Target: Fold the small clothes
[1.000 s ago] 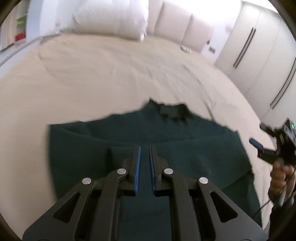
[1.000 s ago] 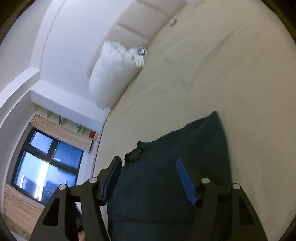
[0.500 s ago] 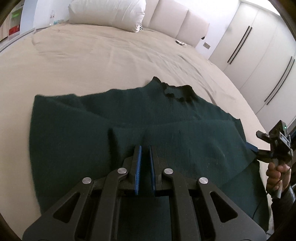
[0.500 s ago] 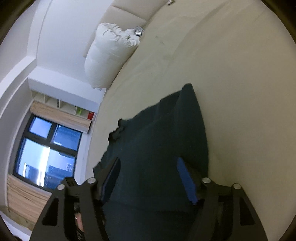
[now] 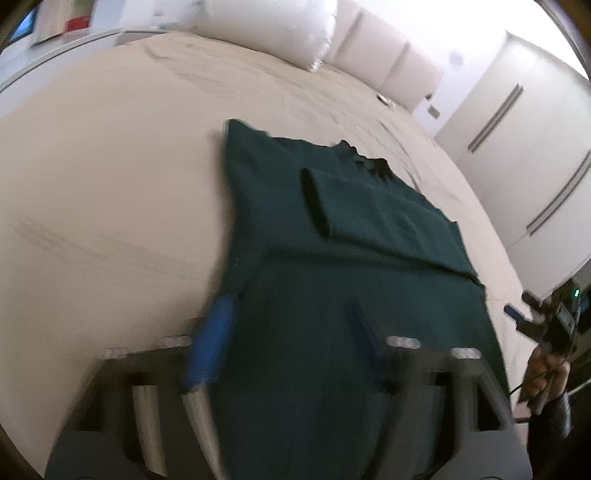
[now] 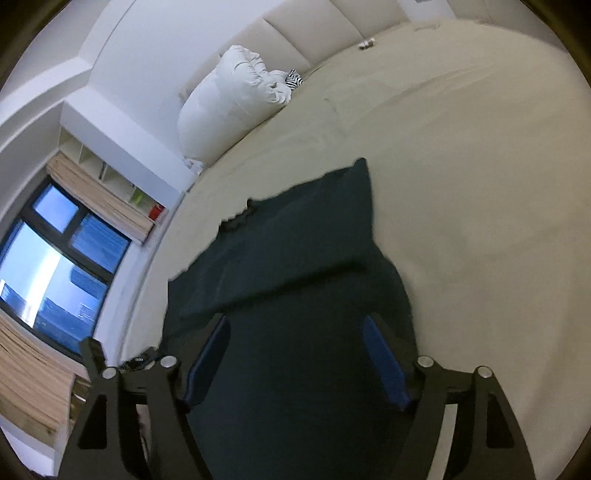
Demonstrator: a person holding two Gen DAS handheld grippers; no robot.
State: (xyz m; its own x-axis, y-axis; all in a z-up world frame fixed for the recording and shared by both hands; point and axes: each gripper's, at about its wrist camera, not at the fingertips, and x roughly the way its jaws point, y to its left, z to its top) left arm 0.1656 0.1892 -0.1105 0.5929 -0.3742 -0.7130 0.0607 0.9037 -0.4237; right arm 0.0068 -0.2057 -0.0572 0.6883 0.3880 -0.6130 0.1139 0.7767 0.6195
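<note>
- Lying flat on the beige bed sheet (image 5: 110, 177) is the dark green knit sweater (image 5: 351, 258), collar end toward the white pillow (image 5: 273, 33) and the padded cream headboard (image 5: 384, 62).
- One sleeve is folded across the chest; its cuff (image 5: 314, 201) shows as a dark rolled edge in your left wrist view.
- Your left tool (image 5: 291, 339) has its jaws spread wide, nothing between them but cloth below. Its blue left pad (image 5: 212, 343) sits at the sweater's left edge; the right finger is blurred against the dark fabric.
- Whether that tool touches the cloth: cannot tell, the frame is smeared.
- Your right tool (image 6: 295, 358) is also spread apart, hovering over the lower body of the sweater (image 6: 295, 295), both blue pads (image 6: 384, 362) clear of any fold.
- From the left view, that right tool (image 5: 546, 317) sits just off the sweater's right hem, gripped by your hand (image 5: 543, 373).
- Right view: window with dark frame (image 6: 55, 258) and a white shelf unit (image 6: 110, 173) to the left of the bed.
- Left view: white wardrobe doors (image 5: 524, 129) beyond the bed's right side.
</note>
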